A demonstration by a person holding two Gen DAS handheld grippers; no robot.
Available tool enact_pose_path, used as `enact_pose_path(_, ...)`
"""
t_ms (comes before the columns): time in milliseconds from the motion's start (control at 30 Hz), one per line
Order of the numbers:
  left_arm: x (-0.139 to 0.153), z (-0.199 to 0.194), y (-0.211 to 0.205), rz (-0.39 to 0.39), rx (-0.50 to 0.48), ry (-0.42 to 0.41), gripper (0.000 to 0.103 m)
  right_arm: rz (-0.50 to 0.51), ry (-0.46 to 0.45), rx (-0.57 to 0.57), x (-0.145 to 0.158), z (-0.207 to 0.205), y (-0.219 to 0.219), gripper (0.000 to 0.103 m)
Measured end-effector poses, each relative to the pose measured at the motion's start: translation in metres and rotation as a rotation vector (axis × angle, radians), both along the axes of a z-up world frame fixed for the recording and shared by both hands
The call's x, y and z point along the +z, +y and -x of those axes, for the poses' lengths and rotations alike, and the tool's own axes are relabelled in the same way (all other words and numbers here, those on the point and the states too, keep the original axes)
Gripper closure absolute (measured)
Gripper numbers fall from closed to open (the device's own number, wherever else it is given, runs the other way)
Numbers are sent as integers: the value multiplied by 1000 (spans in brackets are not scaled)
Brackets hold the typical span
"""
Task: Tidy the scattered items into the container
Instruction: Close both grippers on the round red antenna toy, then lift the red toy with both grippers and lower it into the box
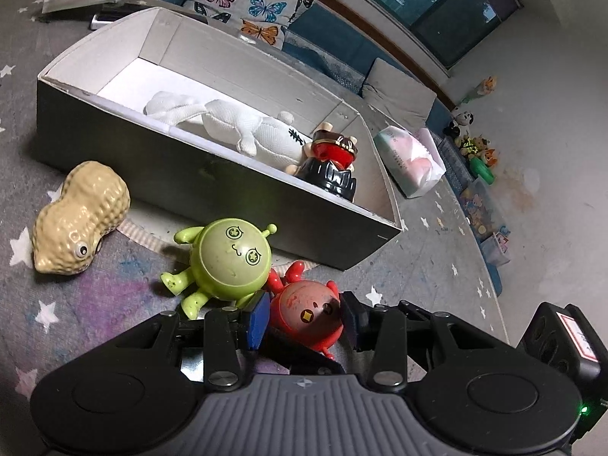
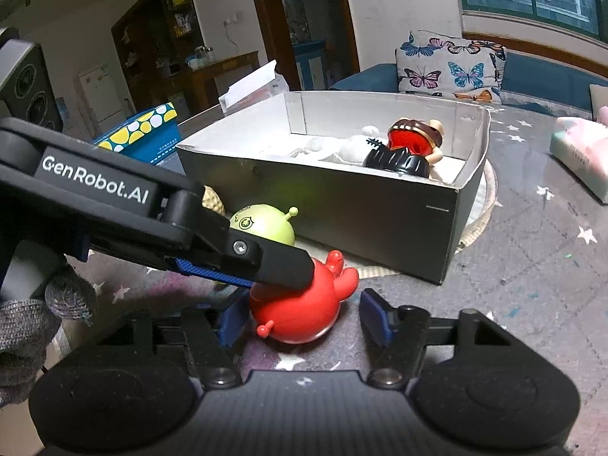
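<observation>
Both grippers are crowded onto the same toy. The red round figure [image 1: 304,315] lies on the star-print mat [image 1: 76,296], just in front of the near wall of the grey cardboard box [image 1: 212,186], and the left gripper [image 1: 304,319] has its blue pads on either side of it, apparently pressing on its body. From the right wrist view the right gripper [image 2: 304,315] also straddles the toy, but its jaws stand at a middling width with a clear gap on the right pad's side; whether the left pad touches the toy cannot be told. The likeliest trouble is a clash: the left gripper's finger crosses over the top of the red figure, so if the right jaws close they may pinch that finger or knock the smooth, rounded toy out of the grip. A round, glossy body can squirt sideways under uneven pressure. The green round figure [image 1: 231,258] lies touching the red one on its far left side, so a lift may drag or roll it. The peanut-shaped toy [image 1: 79,220] lies further left, well clear. Inside the box the white plush [image 1: 243,125] and a black-and-red figure [image 1: 330,167] fill the right end, so a drop there could bounce off them.
</observation>
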State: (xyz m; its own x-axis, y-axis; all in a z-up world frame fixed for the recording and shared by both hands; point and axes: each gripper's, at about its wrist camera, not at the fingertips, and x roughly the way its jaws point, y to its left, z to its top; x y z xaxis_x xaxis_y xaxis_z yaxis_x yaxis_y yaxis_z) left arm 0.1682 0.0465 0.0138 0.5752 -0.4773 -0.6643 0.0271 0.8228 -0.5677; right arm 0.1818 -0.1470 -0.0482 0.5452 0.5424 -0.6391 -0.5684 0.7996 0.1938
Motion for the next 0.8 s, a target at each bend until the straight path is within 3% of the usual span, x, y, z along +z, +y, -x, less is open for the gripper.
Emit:
enact_pose_path(200,1,1,-2,-8,-12,-3,60,-3,4,8,2,5,2,54)
enact_pose_path(500,15,14,-6,-2,-47,-49,59,14,-36,16,16,19,-3,54)
enact_pose_path(800,59,14,5,-3,-16,-171,59,24,-163,59,63,10,7,54)
